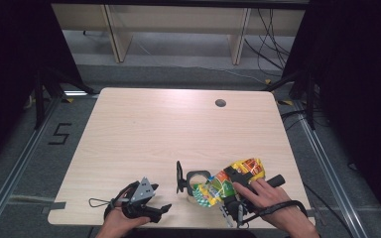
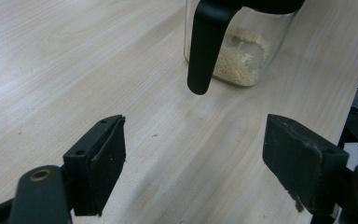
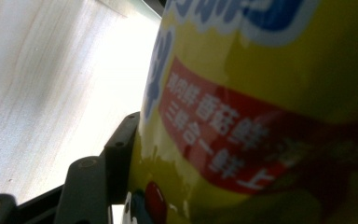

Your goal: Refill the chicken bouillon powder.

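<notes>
A yellow printed bag (image 1: 230,182) is pinched between the jaws of the right gripper (image 1: 234,186), near the front edge of the table (image 1: 178,129) and right of its middle. In the high view the bag is tilted, its upper end toward the right and its lower end pointed down at the open mouth of a glass jar (image 1: 197,184). In the right gripper view the bag (image 3: 261,116) is pressed against the one jaw that shows, at the left; the other jaw is hidden behind the bag.

The jar is stood upright just left of the bag's lower end, with its black lid hinged up on the left side. In the left gripper view pale grains are seen in the bottom of the jar (image 2: 242,51), and a black handle (image 2: 207,46) hangs down its near side.

The left gripper (image 1: 164,208) is held low at the front edge, left of the jar and apart from it. Its jaws are spread wide with nothing between them, and bare wood is seen between them and the jar.

Most of the table is left bare: the whole far half and the left side are open. A round cable hole (image 1: 221,103) is set near the far edge, right of centre. To the right of the bag only a narrow strip of table remains before the edge. Grey floor (image 1: 39,163) lies around the table.
</notes>
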Demonstrator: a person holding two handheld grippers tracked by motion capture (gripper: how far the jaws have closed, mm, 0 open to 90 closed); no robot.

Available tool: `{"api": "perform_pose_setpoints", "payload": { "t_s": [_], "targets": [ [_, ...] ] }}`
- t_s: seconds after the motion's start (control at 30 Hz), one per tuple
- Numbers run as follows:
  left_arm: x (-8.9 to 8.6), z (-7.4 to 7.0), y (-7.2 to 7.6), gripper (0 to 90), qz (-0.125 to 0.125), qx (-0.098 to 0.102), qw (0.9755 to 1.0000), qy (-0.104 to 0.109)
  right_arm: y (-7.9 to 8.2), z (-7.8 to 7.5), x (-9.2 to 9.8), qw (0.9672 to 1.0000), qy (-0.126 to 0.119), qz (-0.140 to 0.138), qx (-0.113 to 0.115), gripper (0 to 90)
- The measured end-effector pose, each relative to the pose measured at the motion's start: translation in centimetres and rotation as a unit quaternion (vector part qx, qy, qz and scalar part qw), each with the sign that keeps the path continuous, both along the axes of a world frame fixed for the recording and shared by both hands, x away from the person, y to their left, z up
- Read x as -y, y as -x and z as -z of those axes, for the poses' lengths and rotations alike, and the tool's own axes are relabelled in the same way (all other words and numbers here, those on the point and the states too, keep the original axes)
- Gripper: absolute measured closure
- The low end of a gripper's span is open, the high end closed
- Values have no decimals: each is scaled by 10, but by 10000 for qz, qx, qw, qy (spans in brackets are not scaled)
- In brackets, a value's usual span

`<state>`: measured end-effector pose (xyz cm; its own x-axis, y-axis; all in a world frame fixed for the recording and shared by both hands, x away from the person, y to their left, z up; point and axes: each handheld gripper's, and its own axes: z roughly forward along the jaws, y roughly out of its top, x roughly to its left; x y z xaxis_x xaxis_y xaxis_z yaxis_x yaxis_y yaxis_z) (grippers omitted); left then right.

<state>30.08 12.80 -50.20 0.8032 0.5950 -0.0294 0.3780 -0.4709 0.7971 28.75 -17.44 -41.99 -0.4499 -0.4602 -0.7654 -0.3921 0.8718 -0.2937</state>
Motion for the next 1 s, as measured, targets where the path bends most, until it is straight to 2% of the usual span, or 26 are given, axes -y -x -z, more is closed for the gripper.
{"api": "perform_pose_setpoints", "payload": {
  "t_s": [0.1, 0.13, 0.17, 0.2, 0.27, 0.3, 0.33, 0.37, 0.4, 0.53, 0.57, 0.63, 0.77, 0.87, 0.97, 1.0],
  "targets": [
    [-1, -1, 0, 210, 11, -13, 10000, -77, 0, -1, 1, 10000, 17, 53, 17, 404],
    [-1, -1, 0, 210, 16, -15, 10000, -69, 0, 0, 3, 10000, -48, 56, 11, 404],
    [-1, -1, 0, 209, 9, -4, 10000, -64, 0, -1, 3, 9999, -17, 110, -1, 403],
    [0, 0, 0, 209, -13, 0, 10000, 38, -1, -2, 3, 10000, 12, 52, 42, 404],
    [0, 0, 0, 209, -12, -5, 10000, 42, -1, -2, 3, 10000, 26, 57, 31, 403],
    [-1, -1, 0, 209, 15, -6, 10000, -81, -1, -2, 3, 10000, -4, 64, 29, 404],
    [-1, 0, 0, 209, -20, 34, 10000, -40, -1, -2, 3, 10000, 17, 58, 27, 403],
    [-1, -1, 0, 209, -16, 44, 9999, -90, -2, -2, 3, 10000, 23, 51, 29, 404],
    [0, -1, 0, 209, -1, 52, 10000, -16, -2, -2, 3, 10000, 25, 47, 30, 403],
    [0, -1, 0, 209, -35, 22, 10000, -6, -1, -2, 2, 10000, 0, -3, 22, 404],
    [0, -1, 0, 209, -35, 20, 10000, 0, 1, -2, 2, 9999, -18, 118, 15, 404],
    [-1, -1, 0, 209, -23, 43, 10000, -31, 0, -2, 0, 10000, 61, -24, 38, 404],
    [0, -1, 0, 210, -32, 31, 10000, -13, 1, -2, 0, 9999, 127, 42, 31, 404],
    [-1, -1, 1, 209, -33, 28, 10000, -21, 0, -2, 0, 10000, 51, -32, 35, 404],
    [-1, -1, 1, 209, -36, 22, 10000, -14, 0, -2, 1, 9999, 108, 51, 39, 404],
    [-1, -1, 1, 209, -37, 28, 10000, -19, 0, -1, 2, 10000, 38, 40, 10, 404]
  ]
}}
